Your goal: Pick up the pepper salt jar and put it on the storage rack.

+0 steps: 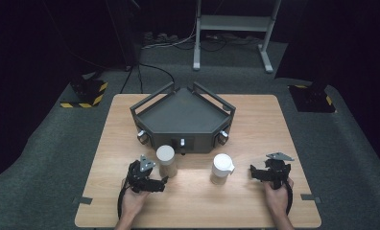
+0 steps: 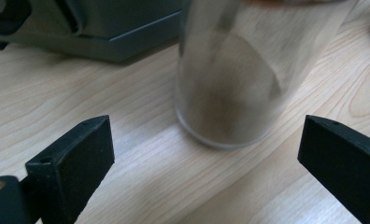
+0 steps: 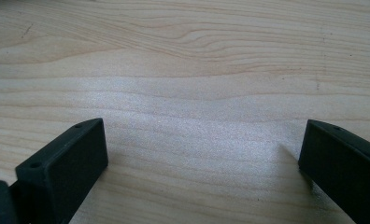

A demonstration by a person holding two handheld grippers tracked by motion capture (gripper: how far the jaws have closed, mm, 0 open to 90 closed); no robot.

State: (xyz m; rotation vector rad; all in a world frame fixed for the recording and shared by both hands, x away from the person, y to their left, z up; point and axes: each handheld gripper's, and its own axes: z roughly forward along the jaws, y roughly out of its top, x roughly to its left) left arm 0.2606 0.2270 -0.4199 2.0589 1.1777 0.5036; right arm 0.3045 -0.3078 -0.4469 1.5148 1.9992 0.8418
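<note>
The left gripper [image 2: 206, 154] stands with jaws wide apart just short of the clear jar [image 2: 234, 79], which holds brown powder (contents blurred) and stands upright on the wooden table [image 1: 255, 124], just in front of the dark grey tray [image 1: 185, 117]; nothing is gripped. The right gripper [image 3: 202, 154] is likewise spread, over bare tabletop well right of that jar, beyond the white-lidded jar [image 1: 222, 168].

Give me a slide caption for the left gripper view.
Left gripper, jaws open, faces a clear jar of brownish powder on the wooden table.
</note>
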